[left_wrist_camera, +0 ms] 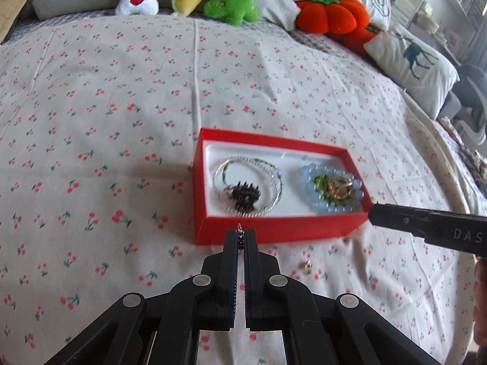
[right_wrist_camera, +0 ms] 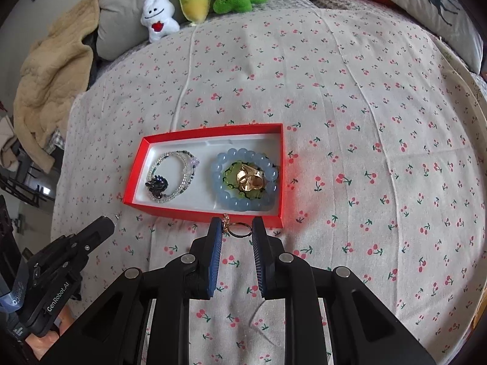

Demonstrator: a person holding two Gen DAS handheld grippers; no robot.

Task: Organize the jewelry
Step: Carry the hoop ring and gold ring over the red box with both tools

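Left tongs (left_wrist_camera: 242,237) were pressed together on a small dark beaded earring (left_wrist_camera: 240,238), its wire hook protruding past the tips, just short of the near wall of the red box (left_wrist_camera: 274,230). Right tongs (right_wrist_camera: 236,231) were spread, with a gold ring charm (right_wrist_camera: 239,230) lying between the two pads on the bed sheet (right_wrist_camera: 365,121), touching neither as far as the view showed.

You had the box resting near the middle of the bed, well clear of the pillows at the head edge. Already stowed in it:

1. A clear beaded bracelet (left_wrist_camera: 248,182) with a dark cluster piece (left_wrist_camera: 245,196) inside its loop, at the left end.
2. A blue bead bracelet (right_wrist_camera: 246,179) ringing a green bracelet (right_wrist_camera: 234,179) and gold pieces (right_wrist_camera: 251,178), at the right end.

Judged from this layout, you had completed most of the task. Remaining work: you needed to deposit the held earring over the near wall, close on the gold ring charm and transfer it likewise. The left wrist view also showed one small gold item (left_wrist_camera: 306,265) on the sheet just beside the box's near right corner; possibly the same charm, but you could not confirm that.
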